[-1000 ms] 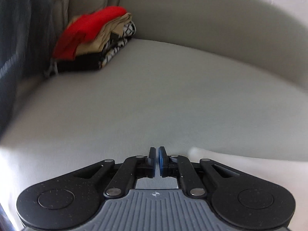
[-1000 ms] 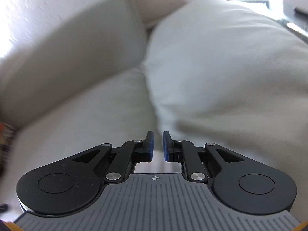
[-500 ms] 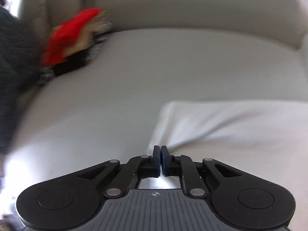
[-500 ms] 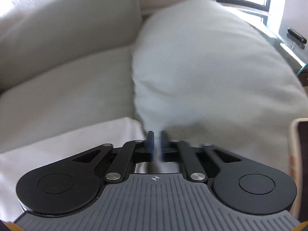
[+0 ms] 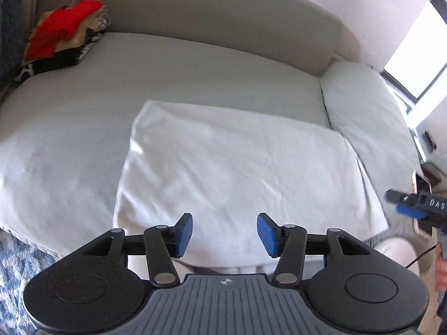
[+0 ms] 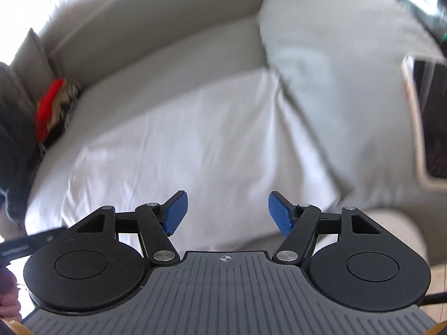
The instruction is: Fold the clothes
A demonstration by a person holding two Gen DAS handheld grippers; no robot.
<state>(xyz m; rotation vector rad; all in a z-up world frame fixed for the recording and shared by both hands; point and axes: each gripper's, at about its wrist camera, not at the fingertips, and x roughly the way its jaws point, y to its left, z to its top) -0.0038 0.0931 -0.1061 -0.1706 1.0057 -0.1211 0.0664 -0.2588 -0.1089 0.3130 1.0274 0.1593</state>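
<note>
I am holding the left tool (image 5: 225,234) and the right tool (image 6: 227,213) above the near edge of the white garment (image 5: 237,164); the jaws of both have just been opening and are standing apart, with nothing between them. The garment is lying flat on the sofa seat (image 5: 195,64), its right edge touching the cushion (image 5: 363,106). Judged step: a fold is laid and released. The next move is calling for regrasping an edge. The long axis is running left to right across the seat.
</note>
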